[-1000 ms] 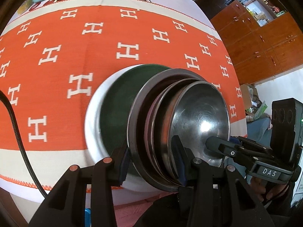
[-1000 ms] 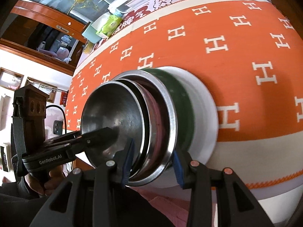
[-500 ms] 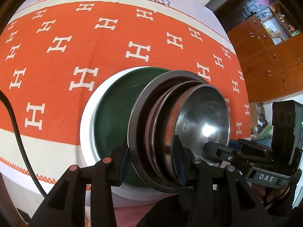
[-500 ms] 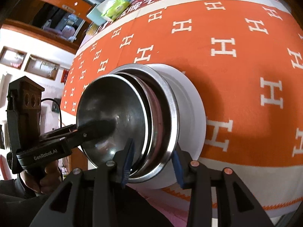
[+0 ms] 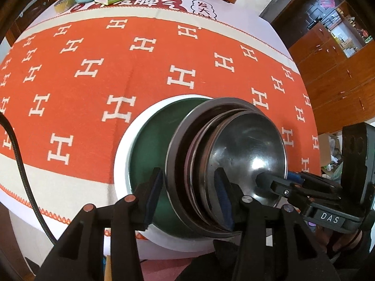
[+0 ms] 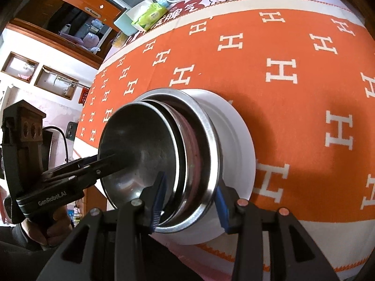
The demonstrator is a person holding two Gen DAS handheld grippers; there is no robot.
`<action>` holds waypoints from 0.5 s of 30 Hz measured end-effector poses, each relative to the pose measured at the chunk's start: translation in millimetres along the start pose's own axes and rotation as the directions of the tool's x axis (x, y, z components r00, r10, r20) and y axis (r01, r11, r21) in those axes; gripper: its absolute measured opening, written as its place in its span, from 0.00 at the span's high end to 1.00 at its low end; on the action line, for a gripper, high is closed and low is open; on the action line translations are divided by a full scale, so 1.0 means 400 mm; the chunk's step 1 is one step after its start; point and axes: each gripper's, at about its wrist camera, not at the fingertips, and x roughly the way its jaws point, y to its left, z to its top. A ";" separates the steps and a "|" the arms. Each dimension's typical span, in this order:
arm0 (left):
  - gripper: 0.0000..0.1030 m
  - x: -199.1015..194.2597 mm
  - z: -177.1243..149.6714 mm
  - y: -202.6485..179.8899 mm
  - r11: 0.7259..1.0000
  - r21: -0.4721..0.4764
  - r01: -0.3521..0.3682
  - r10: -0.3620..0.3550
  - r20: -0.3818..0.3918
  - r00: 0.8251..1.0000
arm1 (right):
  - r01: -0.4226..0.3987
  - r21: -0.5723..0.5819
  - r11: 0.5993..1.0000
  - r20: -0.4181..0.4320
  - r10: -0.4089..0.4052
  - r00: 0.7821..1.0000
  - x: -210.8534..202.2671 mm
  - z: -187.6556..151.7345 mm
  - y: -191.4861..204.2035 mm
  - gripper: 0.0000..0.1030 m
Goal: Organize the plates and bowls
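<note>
Gripping the nested stack from opposite sides, both tools have their jaws pinched across several rims at once. The left gripper point(image 5: 189, 196) has one pad outside the wide steel bowl point(image 5: 180, 140) and the other inside the small steel bowl point(image 5: 253, 154); the right gripper point(image 6: 189, 201) clamps the same rims from the far side. Just beyond the jaws, the stack sits on the green plate point(image 5: 154, 145) with the white plate point(image 5: 121, 154) beneath, on the orange cloth point(image 5: 93, 70) near its edge. Judging by this, the stacking looks complete and the pile is being carried or positioned. Next, both tools need to move evenly, keeping the bowls level so nothing slides.
</note>
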 end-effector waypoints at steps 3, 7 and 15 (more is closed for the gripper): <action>0.50 -0.012 0.005 0.003 1.000 -0.004 -0.016 0.016 0.009 1.000 | 0.033 -0.007 0.999 0.041 -0.033 0.999 -0.009 -0.004 0.005 0.61; 0.42 -0.043 0.013 0.009 1.000 -0.013 0.009 -0.009 0.049 0.999 | 0.086 -0.005 0.996 0.116 -0.085 0.990 -0.036 -0.001 0.021 0.59; 0.32 -0.143 0.033 0.014 0.998 0.056 -0.010 0.001 0.154 0.988 | 0.134 0.003 0.991 0.242 -0.131 0.961 -0.104 0.022 0.086 0.52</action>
